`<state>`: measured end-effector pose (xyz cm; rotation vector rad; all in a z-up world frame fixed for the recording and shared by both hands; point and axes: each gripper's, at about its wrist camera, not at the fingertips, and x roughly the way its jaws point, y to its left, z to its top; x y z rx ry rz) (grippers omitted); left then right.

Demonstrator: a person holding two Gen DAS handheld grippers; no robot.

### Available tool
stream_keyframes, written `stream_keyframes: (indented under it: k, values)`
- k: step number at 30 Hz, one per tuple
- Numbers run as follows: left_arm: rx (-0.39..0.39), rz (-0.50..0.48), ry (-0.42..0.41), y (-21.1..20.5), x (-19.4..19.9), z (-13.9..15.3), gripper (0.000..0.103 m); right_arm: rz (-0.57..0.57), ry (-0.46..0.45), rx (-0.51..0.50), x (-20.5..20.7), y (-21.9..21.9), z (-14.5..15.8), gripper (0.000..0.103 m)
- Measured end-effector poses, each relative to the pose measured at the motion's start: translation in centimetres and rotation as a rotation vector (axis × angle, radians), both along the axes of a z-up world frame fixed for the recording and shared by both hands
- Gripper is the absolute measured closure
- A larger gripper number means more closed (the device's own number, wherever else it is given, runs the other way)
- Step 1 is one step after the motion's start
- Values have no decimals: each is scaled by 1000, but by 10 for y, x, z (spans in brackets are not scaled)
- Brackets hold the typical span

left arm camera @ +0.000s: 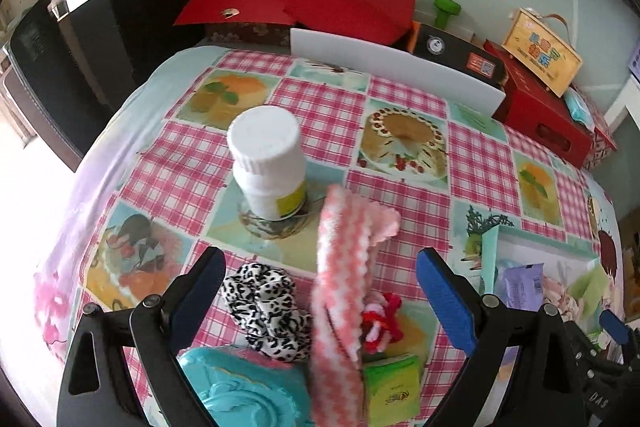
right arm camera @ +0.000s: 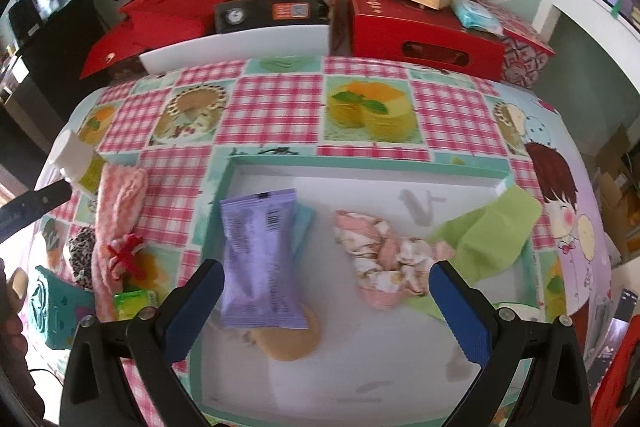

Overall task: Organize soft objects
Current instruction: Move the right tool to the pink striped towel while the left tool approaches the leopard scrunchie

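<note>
The left tool [left arm camera: 320, 291] is released, its blue pads spread wide and grasping nothing. Between the pads, a little ahead of them, lies the pink-and-white knitted cloth [left arm camera: 344, 267], a long strip that runs from under the tool forward over the bench [left arm camera: 400, 115]. Its far end stands up slightly from the surface. Just to the left of it lies the leopard-print scrunchie [left arm camera: 268, 307], and touching its right edge is a red-and-white yarn piece [left arm camera: 380, 319].

The cloth looks light, thick and very soft, so I judge it will bend and hang when lifted. A pinch across the narrow width near the middle should hold it well, because the knit is rough and not slippery. The white bottle [left arm camera: 268, 163] stands farther ahead to the left and could tip over if the cloth drags.

The right tool [right arm camera: 324, 307] is also released and holds nothing. It hovers above the white tray [right arm camera: 400, 171], with the purple packet [right arm camera: 260, 263] just ahead of its left pad and the floral scrunchie [right arm camera: 384, 259] and green cloth [right arm camera: 488, 239] near its right pad.
</note>
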<state>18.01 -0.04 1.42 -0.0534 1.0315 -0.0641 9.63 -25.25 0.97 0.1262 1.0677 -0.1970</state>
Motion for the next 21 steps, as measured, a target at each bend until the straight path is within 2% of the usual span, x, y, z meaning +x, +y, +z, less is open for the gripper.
stream_keyframes:
  k: [21]
  values:
    - [-1, 129, 4, 59, -5, -3, 7, 129, 32, 16, 16, 67, -10, 0]
